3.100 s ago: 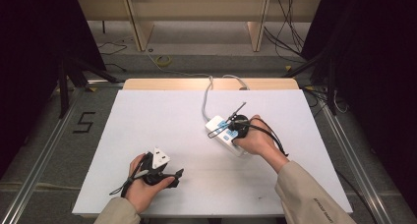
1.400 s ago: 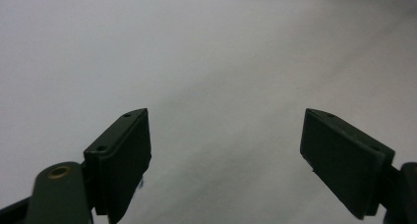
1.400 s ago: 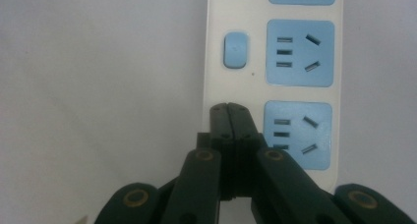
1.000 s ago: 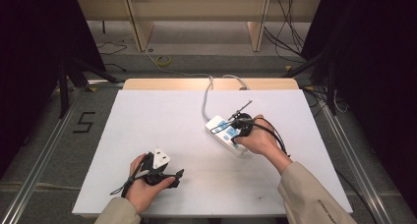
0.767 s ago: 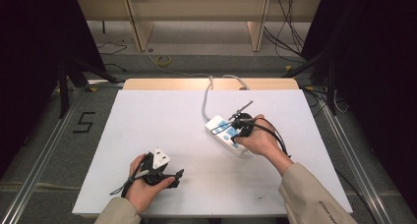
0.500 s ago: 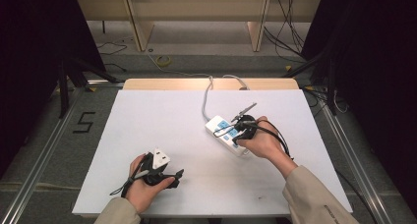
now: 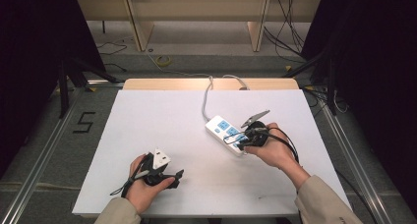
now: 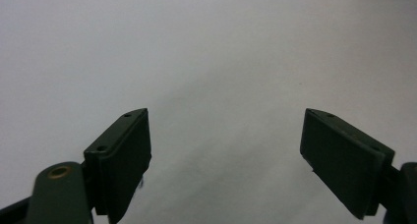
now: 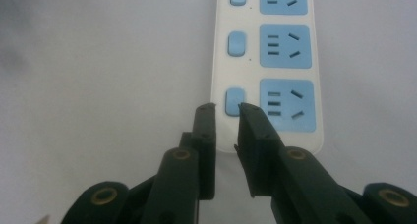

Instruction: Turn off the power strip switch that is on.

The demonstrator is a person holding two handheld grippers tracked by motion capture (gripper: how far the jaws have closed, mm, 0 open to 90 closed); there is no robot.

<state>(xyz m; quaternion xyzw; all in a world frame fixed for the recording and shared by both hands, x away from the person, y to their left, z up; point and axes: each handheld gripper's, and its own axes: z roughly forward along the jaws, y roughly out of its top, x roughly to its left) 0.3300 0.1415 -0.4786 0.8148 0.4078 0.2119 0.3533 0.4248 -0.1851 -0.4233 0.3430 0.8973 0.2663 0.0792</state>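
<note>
White worktop [image 7: 147, 116] fills the middle of the high view, bare at lower left where the left gripper [image 7: 167, 176] rests, fingers spread wide on nothing. Right of centre lies a white power strip [image 7: 227, 134], its cord [image 7: 206, 98] running to the far edge. The right gripper [image 9: 227, 108] hovers at the strip's near end, fingers nearly closed and empty, apparently about to press the nearest blue switch [image 9: 235, 100]. Nothing blocks it.

A white power strip [image 7: 227, 134] with blue sockets and blue switches [image 9: 235, 100] is lying flat, angled, right of the counter's [image 7: 147, 116] middle.
</note>
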